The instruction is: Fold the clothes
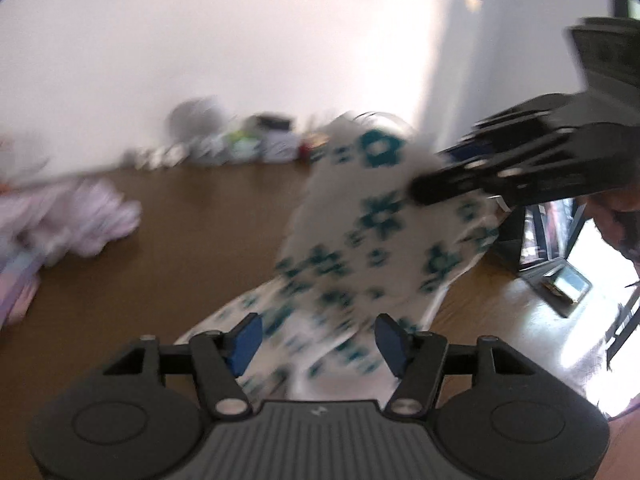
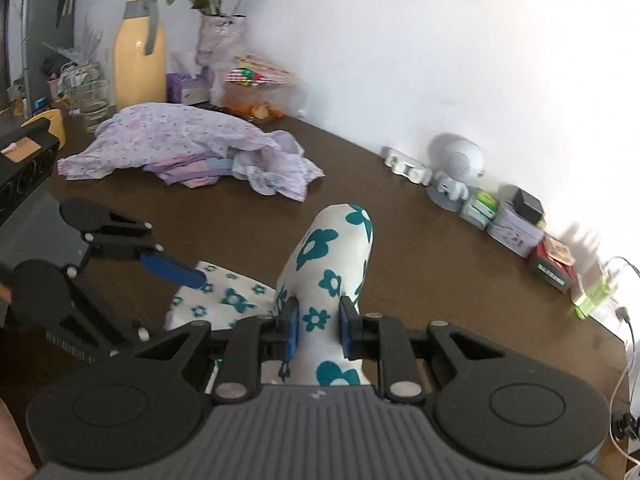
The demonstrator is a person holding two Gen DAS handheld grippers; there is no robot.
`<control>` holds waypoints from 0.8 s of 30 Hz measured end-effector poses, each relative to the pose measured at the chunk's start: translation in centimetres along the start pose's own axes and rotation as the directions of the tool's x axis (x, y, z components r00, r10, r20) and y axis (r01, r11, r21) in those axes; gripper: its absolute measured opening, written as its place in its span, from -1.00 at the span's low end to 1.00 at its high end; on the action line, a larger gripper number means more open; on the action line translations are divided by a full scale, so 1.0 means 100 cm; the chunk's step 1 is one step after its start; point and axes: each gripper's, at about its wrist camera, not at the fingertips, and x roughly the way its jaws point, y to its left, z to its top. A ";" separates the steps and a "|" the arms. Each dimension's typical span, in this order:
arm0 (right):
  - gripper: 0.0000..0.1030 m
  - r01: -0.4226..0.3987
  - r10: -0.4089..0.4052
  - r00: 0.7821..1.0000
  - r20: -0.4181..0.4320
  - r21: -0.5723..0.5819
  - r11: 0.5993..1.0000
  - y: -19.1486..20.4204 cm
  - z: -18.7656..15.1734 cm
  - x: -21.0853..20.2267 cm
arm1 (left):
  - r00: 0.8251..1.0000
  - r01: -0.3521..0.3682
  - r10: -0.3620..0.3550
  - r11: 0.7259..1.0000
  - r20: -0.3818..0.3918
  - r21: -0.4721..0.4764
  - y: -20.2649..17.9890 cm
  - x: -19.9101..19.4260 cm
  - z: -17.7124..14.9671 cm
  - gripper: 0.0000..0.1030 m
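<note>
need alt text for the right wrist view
The right gripper is shut on a white cloth with teal flowers, lifted above a brown table. The left gripper hovers at left; a pile of lilac clothes lies behind.

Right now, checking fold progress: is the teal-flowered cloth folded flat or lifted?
Lifted: the right gripper pinches the teal-flowered cloth above the table, unfolded.
</note>
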 end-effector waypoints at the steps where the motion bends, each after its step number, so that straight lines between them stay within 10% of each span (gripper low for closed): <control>1: -0.63 -0.006 0.006 1.000 -0.004 -0.012 1.000 0.006 0.003 0.001 | 1.000 0.007 -0.007 1.000 -0.014 -0.010 0.004 0.004 -0.003 0.03; 8: -0.61 -0.075 0.072 0.997 -0.040 -0.074 0.994 0.052 0.016 0.022 | 0.995 0.061 -0.061 0.998 -0.077 -0.008 0.008 0.011 -0.014 -0.02; 24: -0.44 -0.281 0.281 0.959 -0.038 0.009 0.960 0.085 -0.003 0.063 | 0.988 -0.083 0.102 0.984 0.117 -0.157 0.046 -0.092 -0.011 0.08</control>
